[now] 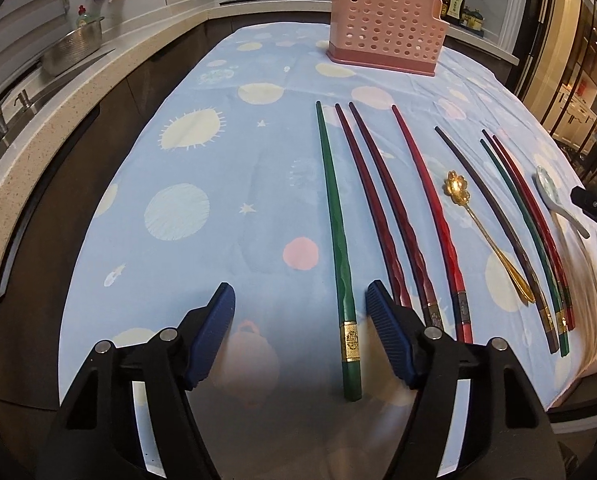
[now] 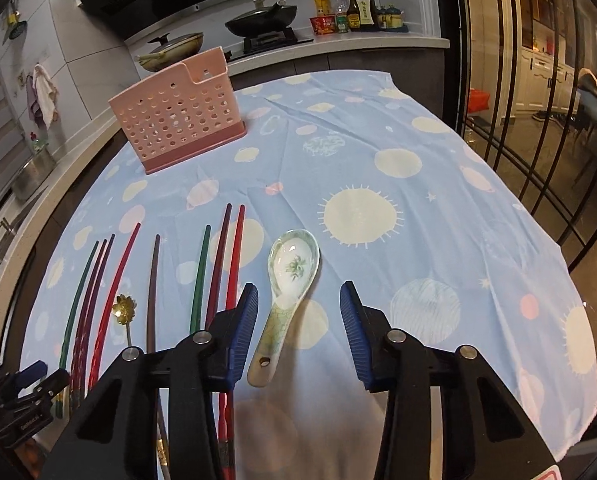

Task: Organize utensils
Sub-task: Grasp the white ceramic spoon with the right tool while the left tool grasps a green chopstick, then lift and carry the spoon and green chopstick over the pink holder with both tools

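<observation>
**Two open grippers above a row of utensils on a blue tablecloth**

A blue tablecloth (image 2: 438,216) printed with suns and planets covered the table. The landmark was a pink perforated utensil holder (image 1: 384,38), which stood upright at the far end of the cloth.

Nearer the cameras than the holder, well apart from it, the utensils lay side by side, thin tips pointing toward it. A green chopstick (image 1: 336,236) lay on the left end of the row as seen from the left wrist view. Beyond it came two dark red chopsticks (image 1: 382,216), then a bright red chopstick (image 1: 430,216), then a gold spoon with a flower-shaped bowl (image 1: 482,232), a dark chopstick beside it, and a tight cluster of three more chopsticks (image 1: 526,232). A white ceramic spoon (image 2: 286,296) with a green motif lay at the right end, bowl toward the holder.

The left gripper (image 1: 300,304) hung spread wide and holding nothing, the green chopstick's banded handle lying between its blue pads, near the right one. The right gripper (image 2: 298,304) was likewise spread wide and holding nothing, the ceramic spoon's handle between its fingers.
</observation>
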A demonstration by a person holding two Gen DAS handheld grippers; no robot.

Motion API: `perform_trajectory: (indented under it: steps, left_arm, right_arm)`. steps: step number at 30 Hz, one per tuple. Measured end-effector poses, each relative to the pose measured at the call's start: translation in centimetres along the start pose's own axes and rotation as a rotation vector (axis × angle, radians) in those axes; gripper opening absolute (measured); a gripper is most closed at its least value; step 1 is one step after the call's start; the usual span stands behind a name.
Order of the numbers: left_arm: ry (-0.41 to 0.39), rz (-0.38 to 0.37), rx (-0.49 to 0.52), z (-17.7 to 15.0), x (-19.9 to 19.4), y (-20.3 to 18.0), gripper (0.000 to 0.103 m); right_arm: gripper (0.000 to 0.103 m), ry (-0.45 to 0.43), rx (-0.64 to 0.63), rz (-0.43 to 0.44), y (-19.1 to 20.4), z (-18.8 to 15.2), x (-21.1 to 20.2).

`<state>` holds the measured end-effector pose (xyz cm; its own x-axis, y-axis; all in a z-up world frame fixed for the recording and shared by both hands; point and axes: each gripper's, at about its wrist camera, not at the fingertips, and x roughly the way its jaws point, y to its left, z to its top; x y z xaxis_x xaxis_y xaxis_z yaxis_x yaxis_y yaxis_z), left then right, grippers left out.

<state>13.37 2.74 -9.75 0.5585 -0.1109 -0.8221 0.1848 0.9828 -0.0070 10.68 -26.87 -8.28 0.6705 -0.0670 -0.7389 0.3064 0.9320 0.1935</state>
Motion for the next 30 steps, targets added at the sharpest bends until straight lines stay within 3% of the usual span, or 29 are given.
perform_trajectory:
  steps: [5, 8, 10, 14, 19, 30]
  left_arm:
    - [-0.012, -0.018, 0.015, 0.0, 0.0, -0.3, 0.061]
    - [-0.018, -0.034, 0.013, 0.0, -0.1, -0.2, 0.059]
    - [-0.020, -0.049, 0.010, 0.0, -0.2, -0.2, 0.052]
    - [-0.021, -0.086, 0.004, -0.1, -0.4, 0.0, 0.028]
    - [-0.021, -0.123, 0.004, -0.3, -0.5, -0.2, 0.007]
    - [-0.066, -0.141, -0.001, -0.5, -3.0, -0.3, 0.007]
  right_arm:
    - [0.025, 0.069, 0.012, 0.010, 0.2, -1.1, 2.1]
    - [0.024, 0.056, -0.004, -0.003, 0.4, -1.6, 2.1]
    - [0.021, 0.053, -0.006, -0.004, 0.2, -1.7, 2.0]
    - [0.013, 0.049, 0.000, 0.001, -0.1, -2.0, 1.8]
    - [0.013, 0.047, -0.005, 0.007, -0.2, -2.4, 1.0]
    - [0.013, -0.008, -0.039, 0.033, -0.2, -2.6, -2.8]
